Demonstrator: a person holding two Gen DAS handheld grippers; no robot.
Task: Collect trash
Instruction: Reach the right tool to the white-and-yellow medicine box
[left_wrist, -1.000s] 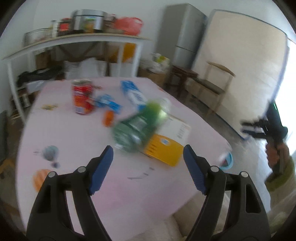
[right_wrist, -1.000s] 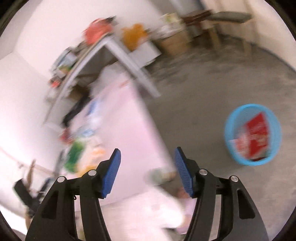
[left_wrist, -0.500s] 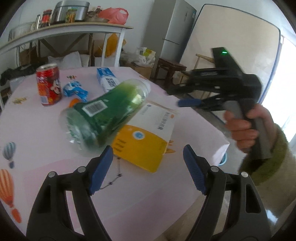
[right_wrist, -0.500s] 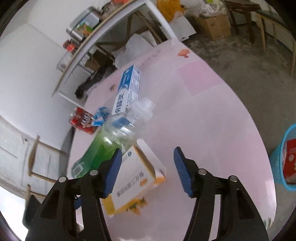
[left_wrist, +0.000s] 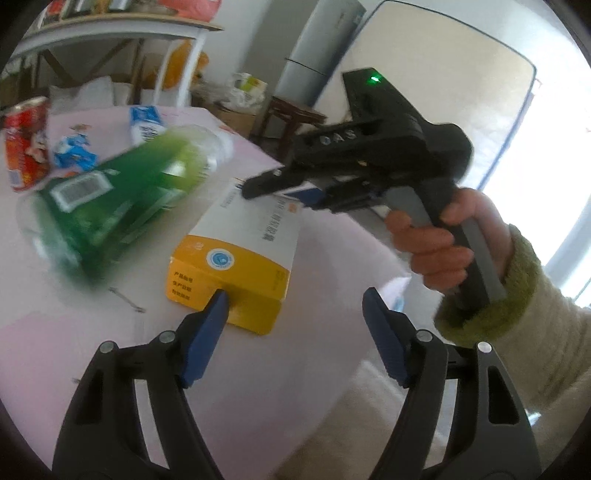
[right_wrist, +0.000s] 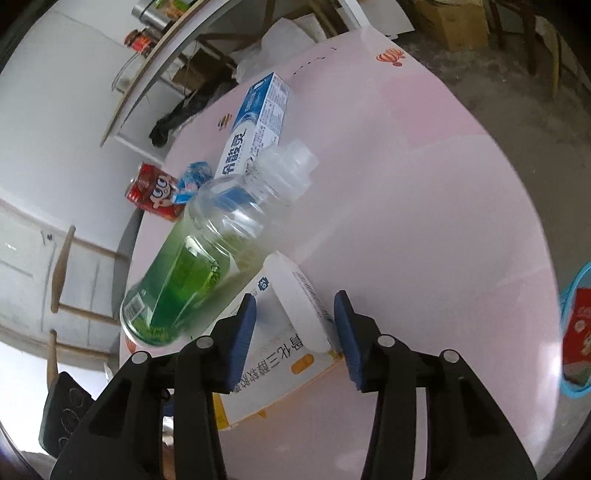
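Here the toothpaste box (right_wrist: 255, 122) reads 冷酸灵; the red can (right_wrist: 153, 194) shows a cartoon face.

The right tongs (right_wrist: 293, 328), black-armed with blue pads, are closing around the white end of a white-and-yellow cardboard box (right_wrist: 284, 354) lying on the pale pink surface (right_wrist: 424, 184). A clear plastic bottle with a green label (right_wrist: 207, 254) lies tilted across the box. Beyond it are a blue-and-white carton (right_wrist: 258, 118), a red can (right_wrist: 153, 192) and, at right, a blue basket (right_wrist: 570, 295).
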